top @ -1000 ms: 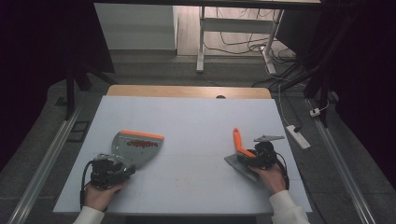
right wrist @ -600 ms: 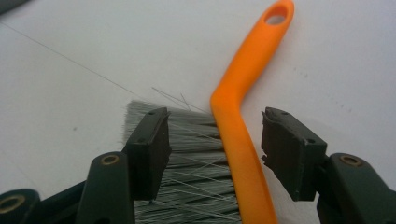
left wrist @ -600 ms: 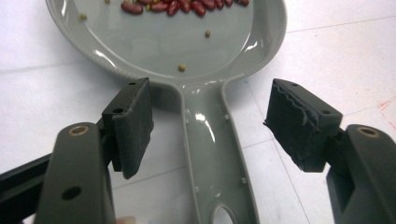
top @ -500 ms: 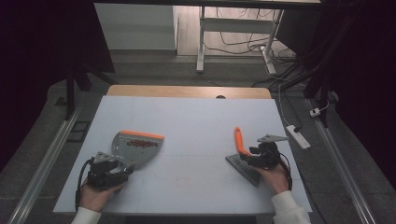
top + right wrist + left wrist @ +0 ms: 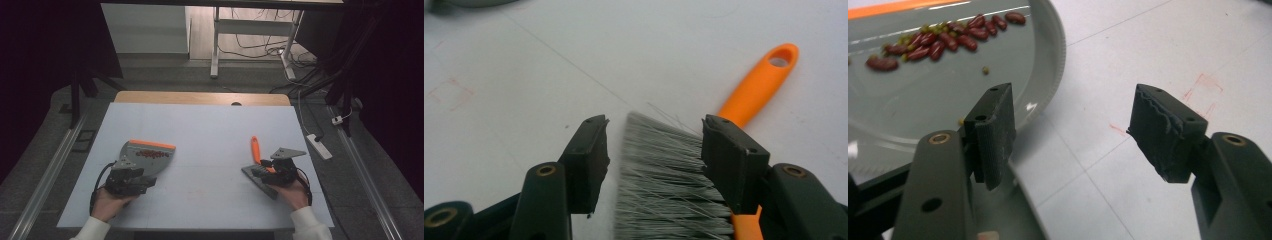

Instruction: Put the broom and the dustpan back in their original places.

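Dustpan (image 5: pixel 145 156) of grey plastic lies flat on the pale table (image 5: pixel 210 130), at the near left, with an orange strip along its far lip. A line of dark red beans (image 5: pixel 152 153) sits just behind that strip, and the left gripper view shows small green bits scattered among them. The pan's curved rim is ribbed along the edge, and its inner face is smooth and slightly glossy. The left gripper (image 5: pixel 1073 130) sits at the pan's near end, jaws apart; one pad hangs over the pan's rim while the other stands over bare table, and neither presses on anything. From above, the left hand (image 5: pixel 112 202) holds it low at the near edge of the table. Well apart, on the right side, a hand brush (image 5: pixel 257 160) lies with its orange handle pointing away from the person and its grey bristles (image 5: pixel 669 175) toward them. The handle ends in a hanging hole. The right gripper (image 5: pixel 654 150) straddles the bristles, jaws apart, with a visible gap beside the left pad, so nothing is clamped. Faint red marks show on the tabletop in both gripper views.
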Tool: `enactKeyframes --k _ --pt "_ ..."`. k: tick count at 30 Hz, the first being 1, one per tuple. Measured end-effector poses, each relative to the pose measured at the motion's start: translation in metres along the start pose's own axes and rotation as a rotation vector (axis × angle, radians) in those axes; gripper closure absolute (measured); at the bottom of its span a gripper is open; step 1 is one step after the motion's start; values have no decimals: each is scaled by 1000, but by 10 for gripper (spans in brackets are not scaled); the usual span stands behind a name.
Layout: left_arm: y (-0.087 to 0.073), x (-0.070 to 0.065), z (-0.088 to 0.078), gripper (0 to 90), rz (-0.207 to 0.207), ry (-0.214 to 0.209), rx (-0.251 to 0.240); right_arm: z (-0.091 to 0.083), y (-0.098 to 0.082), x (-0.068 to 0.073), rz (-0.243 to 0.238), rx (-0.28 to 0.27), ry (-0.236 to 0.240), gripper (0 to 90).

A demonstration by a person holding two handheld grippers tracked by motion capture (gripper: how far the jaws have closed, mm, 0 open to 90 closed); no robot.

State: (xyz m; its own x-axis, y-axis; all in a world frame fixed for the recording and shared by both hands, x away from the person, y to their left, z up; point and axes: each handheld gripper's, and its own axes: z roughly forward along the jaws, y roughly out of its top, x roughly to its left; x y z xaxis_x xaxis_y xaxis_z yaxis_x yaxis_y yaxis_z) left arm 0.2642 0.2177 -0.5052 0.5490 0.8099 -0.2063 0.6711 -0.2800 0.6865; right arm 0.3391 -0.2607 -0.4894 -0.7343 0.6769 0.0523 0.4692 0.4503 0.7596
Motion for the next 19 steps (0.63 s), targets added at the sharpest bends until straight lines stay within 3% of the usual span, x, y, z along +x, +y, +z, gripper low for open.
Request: enactKeyframes --k 7,19 --pt "5 2 6 352 21 -37 14 -1 -2 9 -35 -27 23 439" --pt "2 1 5 350 30 -42 17 -4 -1 13 -48 -52 24 438"
